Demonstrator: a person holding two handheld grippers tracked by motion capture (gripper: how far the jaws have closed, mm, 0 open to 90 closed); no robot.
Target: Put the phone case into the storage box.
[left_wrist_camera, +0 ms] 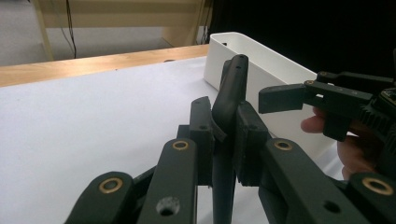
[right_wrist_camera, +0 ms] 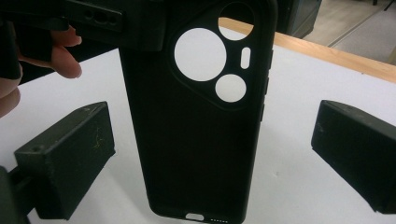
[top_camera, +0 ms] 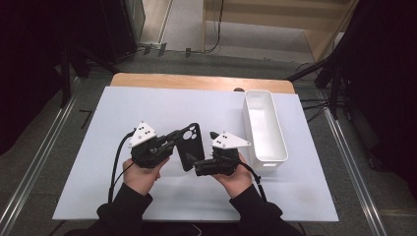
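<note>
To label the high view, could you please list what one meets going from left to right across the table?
Left gripper → black phone case → right gripper → white bin.

My left gripper (top_camera: 169, 140) sits left of centre on the tabletop (top_camera: 98, 162), its jaws pointing right and clamped on the edge of the phone case (top_camera: 188, 145), which stands on edge between my two hands. In the left gripper view the case (left_wrist_camera: 231, 100) rises upright between my jaws. My right gripper (top_camera: 199, 167) lies just right of the case, jaws pointing left toward it; in the right gripper view the case (right_wrist_camera: 187, 135) stands between my parted jaws, touching neither. The storage bin (top_camera: 265, 128) rests on the tabletop to the right of my right hand (top_camera: 236, 177), running from near to far, reaching toward the far edge.
</note>
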